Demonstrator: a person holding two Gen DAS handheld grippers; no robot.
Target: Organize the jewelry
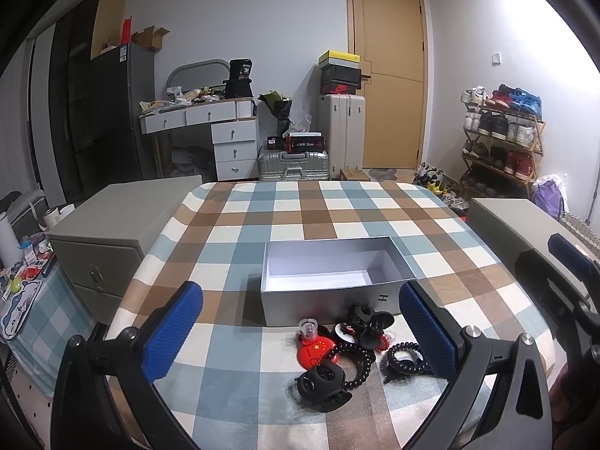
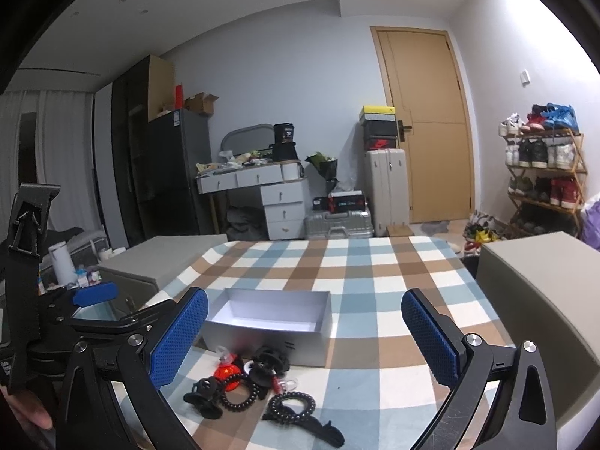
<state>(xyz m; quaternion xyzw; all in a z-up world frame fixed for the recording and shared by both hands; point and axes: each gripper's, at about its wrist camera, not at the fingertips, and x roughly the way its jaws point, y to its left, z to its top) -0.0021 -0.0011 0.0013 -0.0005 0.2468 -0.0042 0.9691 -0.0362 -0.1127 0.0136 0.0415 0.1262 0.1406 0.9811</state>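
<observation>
Both tools hover over the checked surface (image 1: 337,206), neither grasping anything. The left hand-held gripper (image 1: 300,332) is spread wide, its blue pads on either side of the jewelry pile; the right hand-held gripper (image 2: 304,337) is likewise released, its pads well apart.

The pile lies on the cloth just in front of the open grey box (image 1: 330,300), whose white inside holds nothing. In it are a black claw clip (image 1: 323,386), a black bead bracelet (image 1: 356,363), a second beaded loop (image 1: 407,358), a red round badge (image 1: 314,350) and another black clip (image 1: 369,320) — all touching or overlapping.
</observation>
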